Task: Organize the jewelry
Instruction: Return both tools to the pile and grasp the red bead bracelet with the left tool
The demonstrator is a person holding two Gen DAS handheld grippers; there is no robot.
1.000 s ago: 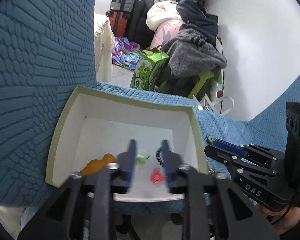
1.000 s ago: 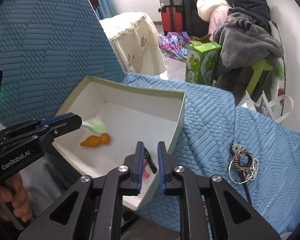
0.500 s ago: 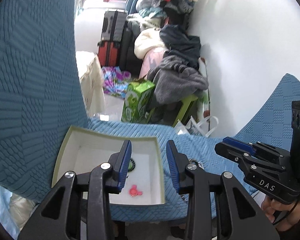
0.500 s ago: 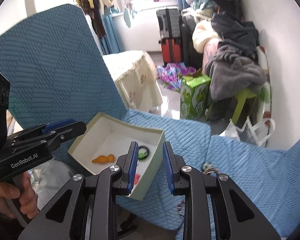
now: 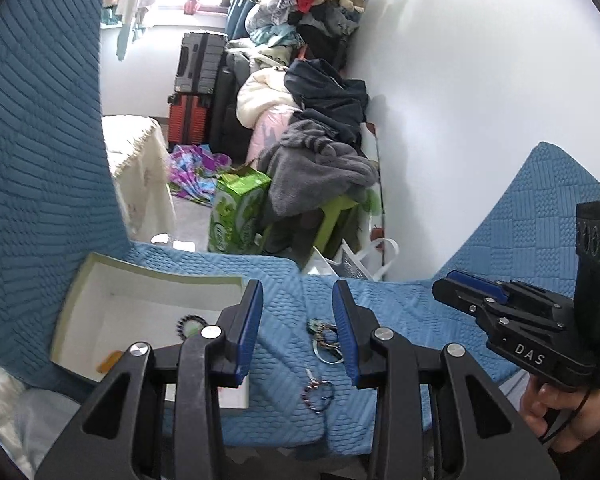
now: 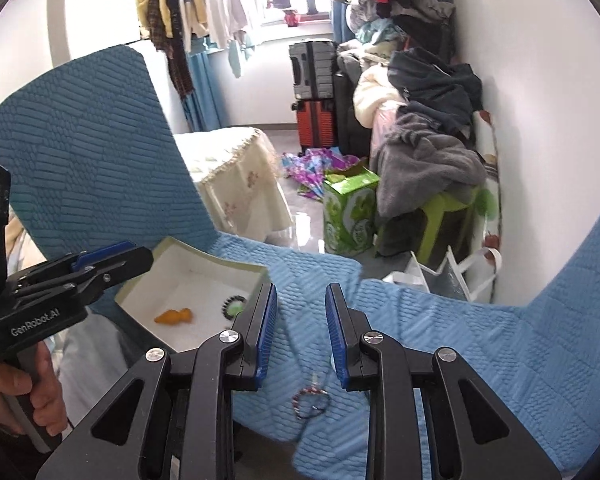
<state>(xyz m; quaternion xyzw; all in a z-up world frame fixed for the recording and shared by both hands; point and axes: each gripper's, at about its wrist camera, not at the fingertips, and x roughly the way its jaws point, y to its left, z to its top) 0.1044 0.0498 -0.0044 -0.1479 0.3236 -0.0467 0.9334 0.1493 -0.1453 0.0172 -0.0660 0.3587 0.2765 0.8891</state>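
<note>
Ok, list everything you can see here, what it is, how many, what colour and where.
Box: one, white inside, on the blue cover, left.
Gourd-shaped charm: one, orange, in the box.
Beaded bracelet: one, dark with green, in the box.
Red-beaded bracelet: one, on the cover, right of the box.
Ring cluster: one, silvery, on the cover beyond it.
Sofa cover: one, blue, textured.
Carton: one, green, on the floor.
Suitcases: two, grey over red, far end.
Left gripper: black, blue fingers apart, empty.
Right gripper: same, empty.
</note>
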